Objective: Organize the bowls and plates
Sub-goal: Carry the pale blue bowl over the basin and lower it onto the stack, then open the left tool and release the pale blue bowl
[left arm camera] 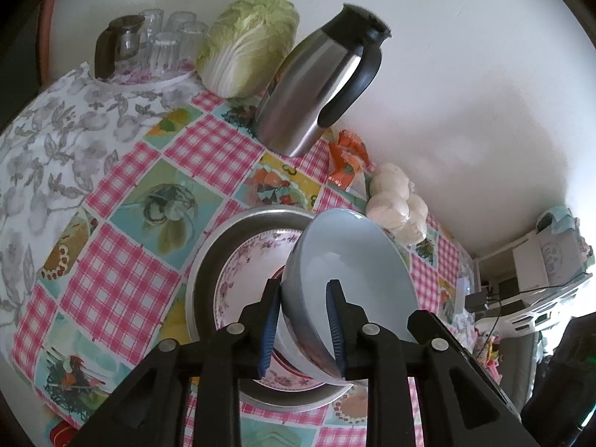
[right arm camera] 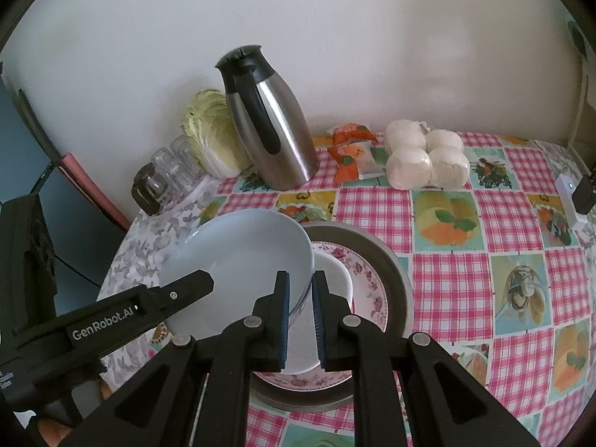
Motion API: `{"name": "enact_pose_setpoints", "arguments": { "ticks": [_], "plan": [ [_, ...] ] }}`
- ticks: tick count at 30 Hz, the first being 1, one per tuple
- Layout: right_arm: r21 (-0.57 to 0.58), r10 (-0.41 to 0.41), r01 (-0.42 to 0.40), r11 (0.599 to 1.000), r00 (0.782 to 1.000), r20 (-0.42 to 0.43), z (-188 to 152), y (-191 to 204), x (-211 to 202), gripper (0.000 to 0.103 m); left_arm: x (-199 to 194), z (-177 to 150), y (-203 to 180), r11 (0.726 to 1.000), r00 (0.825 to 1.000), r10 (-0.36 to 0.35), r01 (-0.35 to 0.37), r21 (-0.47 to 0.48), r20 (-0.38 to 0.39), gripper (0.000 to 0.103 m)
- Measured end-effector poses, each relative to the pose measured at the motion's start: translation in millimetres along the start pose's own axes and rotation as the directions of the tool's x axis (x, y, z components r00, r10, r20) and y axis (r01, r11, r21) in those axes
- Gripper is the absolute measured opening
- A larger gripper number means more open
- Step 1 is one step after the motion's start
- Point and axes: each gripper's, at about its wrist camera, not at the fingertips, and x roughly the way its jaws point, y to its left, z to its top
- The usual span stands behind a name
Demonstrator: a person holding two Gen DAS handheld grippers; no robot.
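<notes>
White lettering reading "GenRobot.AI" is showing along the left gripper's (right arm camera: pixel 193 285) black arm as it reaches in from the left side of the right wrist view. That left gripper (left arm camera: pixel 303 320) is pinching the rim of a pale blue round ceramic bowl (left arm camera: pixel 357 268), one blue-padded finger inside the bowl and one outside. The bowl is tilting steeply, its open side facing up and toward the left wrist camera, rim raised over a pink floral-patterned plate (left arm camera: pixel 242 272) that is lying in a round grey metal pan (left arm camera: pixel 208 260). The right gripper (right arm camera: pixel 300 316) is closing its narrow gap around a white bowl's (right arm camera: pixel 335 272) wall, which is sitting on the floral plate (right arm camera: pixel 368 283). Behind, a stainless steel jug with a black handle (right arm camera: pixel 272 126) is standing on the pink checked tablecloth (right arm camera: pixel 447 279).
</notes>
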Motion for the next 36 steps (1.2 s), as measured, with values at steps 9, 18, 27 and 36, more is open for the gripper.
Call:
{"name": "enact_pose_setpoints", "arguments": {
  "ticks": [9, 18, 27, 36],
  "plan": [
    [-0.048, 0.078, -0.079, 0.996, 0.997, -0.022, -6, 9, 12, 0.013, 14, -1, 0, 0.999, 0.999, -0.037, 0.037, -0.007, -0.031, 0.029],
    [0.038, 0.004, -0.003, 0.999, 1.000, -0.020, -5, -26, 19, 0.013, 23, 0, 11, 0.999, 0.998, -0.005, 0.003, -0.044, -0.056, 0.032],
    [0.031, -0.045, 0.047, 0.998, 0.997, -0.055, -7, -31, 30, 0.013, 33, -1, 22, 0.996, 0.996, -0.001, -0.007, -0.092, -0.091, 0.034],
    [-0.046, -0.101, 0.099, 0.994, 0.994, -0.036, -9, -17, 23, 0.046, 19, 0, 17, 0.997, 0.995, 0.067, -0.070, -0.034, -0.067, 0.058]
  ]
}}
